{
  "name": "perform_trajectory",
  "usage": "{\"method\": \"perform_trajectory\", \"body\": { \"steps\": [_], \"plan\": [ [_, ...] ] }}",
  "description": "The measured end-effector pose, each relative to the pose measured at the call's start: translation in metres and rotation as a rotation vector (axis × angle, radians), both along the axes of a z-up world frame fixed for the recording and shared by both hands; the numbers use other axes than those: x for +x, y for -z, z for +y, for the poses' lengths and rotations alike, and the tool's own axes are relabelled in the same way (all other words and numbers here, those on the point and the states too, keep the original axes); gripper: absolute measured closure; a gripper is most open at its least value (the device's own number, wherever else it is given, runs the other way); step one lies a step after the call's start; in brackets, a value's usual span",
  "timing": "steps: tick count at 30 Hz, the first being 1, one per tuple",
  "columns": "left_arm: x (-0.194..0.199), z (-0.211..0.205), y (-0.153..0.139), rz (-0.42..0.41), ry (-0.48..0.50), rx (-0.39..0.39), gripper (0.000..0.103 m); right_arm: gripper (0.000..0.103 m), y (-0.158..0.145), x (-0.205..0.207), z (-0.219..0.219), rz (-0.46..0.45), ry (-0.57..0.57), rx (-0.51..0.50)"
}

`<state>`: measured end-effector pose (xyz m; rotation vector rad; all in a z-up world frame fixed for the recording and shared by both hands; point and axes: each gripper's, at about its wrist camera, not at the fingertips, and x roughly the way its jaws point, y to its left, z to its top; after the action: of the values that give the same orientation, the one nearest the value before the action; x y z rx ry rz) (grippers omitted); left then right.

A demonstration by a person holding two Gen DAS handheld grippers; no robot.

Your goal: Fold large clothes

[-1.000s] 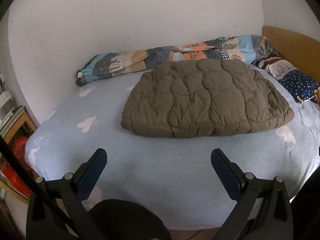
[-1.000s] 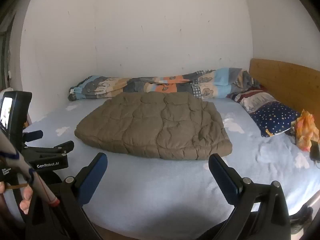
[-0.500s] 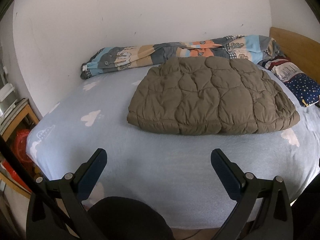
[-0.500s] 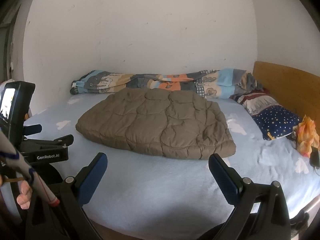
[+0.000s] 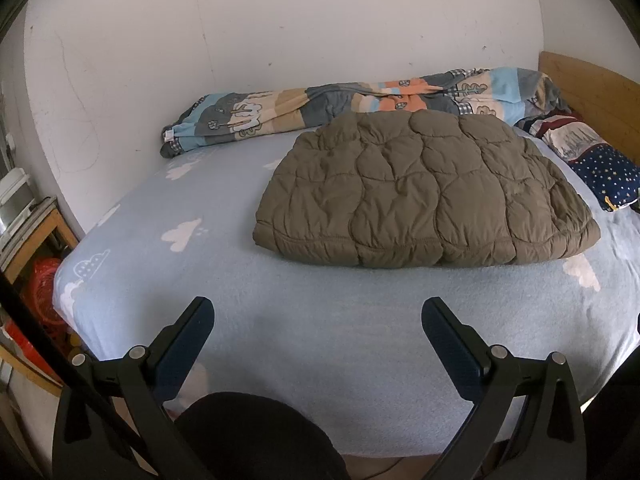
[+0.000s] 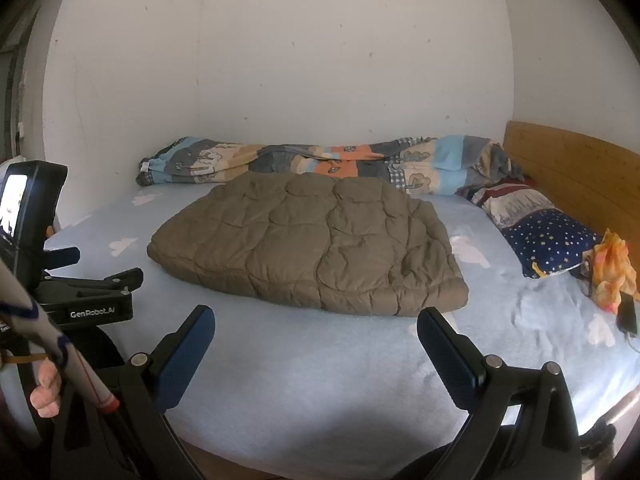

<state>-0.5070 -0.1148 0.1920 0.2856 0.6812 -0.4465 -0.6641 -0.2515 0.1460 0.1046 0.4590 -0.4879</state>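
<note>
Left wrist view panned left, jacket (image 5: 424, 196) shifted right, both tongs (image 5: 318, 320) (image 6: 316, 328) wide apart, empty

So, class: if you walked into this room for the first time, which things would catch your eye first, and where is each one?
First comes the puffy olive-brown quilted jacket, lying folded in the middle of the pale blue cloud-print bed. Behind it, along the white wall, stretches a colourful patchwork blanket, with a starry navy pillow by the wooden headboard. Both the left hand-held gripper and the right hand-held gripper hang open near the bed's front edge.
</note>
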Motion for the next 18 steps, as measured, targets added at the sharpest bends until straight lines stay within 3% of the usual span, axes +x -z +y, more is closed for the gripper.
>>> {"method": "perform_trajectory", "body": {
  "steps": [18],
  "plan": [
    [-0.0002,-0.0012,0.0018,-0.002,0.002,0.004,0.000,0.000,0.0021,-0.0036,-0.0032,0.012,0.002,0.003]
  ]
}}
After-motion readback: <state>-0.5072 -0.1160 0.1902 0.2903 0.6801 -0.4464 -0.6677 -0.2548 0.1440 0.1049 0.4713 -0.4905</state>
